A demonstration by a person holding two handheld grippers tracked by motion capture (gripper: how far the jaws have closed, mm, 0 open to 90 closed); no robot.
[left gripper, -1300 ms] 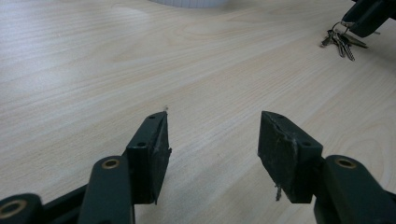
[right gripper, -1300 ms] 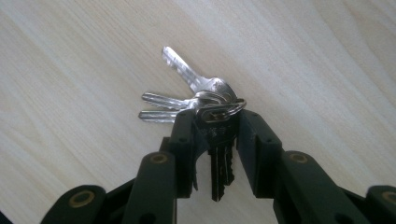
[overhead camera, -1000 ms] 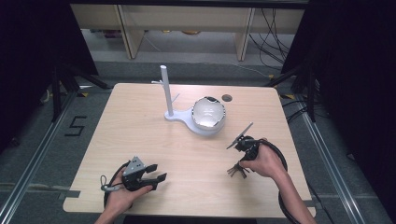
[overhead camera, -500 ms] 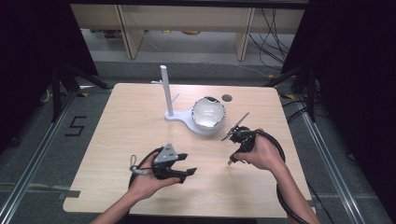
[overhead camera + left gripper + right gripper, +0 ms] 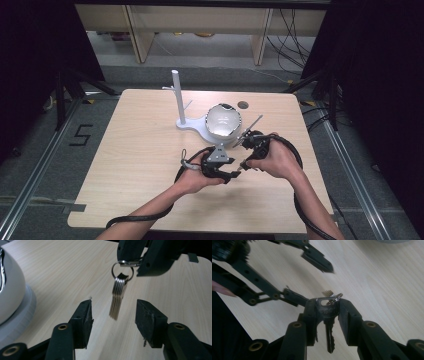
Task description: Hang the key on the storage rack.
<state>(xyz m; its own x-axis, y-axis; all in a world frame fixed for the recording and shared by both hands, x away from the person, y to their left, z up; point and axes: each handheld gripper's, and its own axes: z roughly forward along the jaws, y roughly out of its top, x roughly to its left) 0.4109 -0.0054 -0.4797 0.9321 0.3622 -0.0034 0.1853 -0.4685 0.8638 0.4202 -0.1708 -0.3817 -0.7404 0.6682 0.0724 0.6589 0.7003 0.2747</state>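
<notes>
So the person has both hands near the middle of the light wood table (image 5: 135, 150), grippers almost nose to nose; the right gripper (image 5: 325, 308) is clamped on a single dark key (image 5: 329, 325), blade hanging down toward the camera between its jaws, and a split key ring (image 5: 122, 267) runs through that key's head; from the ring a bunch of flat silver keys (image 5: 117, 297) dangles, stacked edge-on and tilted a bit, clear of the tabletop as far as I can see.

The left gripper (image 5: 113, 315) sits with its jaws spread wide, one either side of the hanging bunch, neither pad touching the keys; in the high view it's the one at left (image 5: 231, 175), with the grey three-cornered plate on top and the cable looping back past the forearm, and the right gripper (image 5: 243, 162) is just beside it.

Further back on the table there's a white stand (image 5: 177, 100), a tall upright post with little pegs on a flat base; a rounded white helmet-looking thing with dark markings (image 5: 223, 120) rests on the base, near the right hand (image 5: 275, 160); can't tell exactly what it is; a small dark round hole (image 5: 243, 105) sits near the far edge.
</notes>
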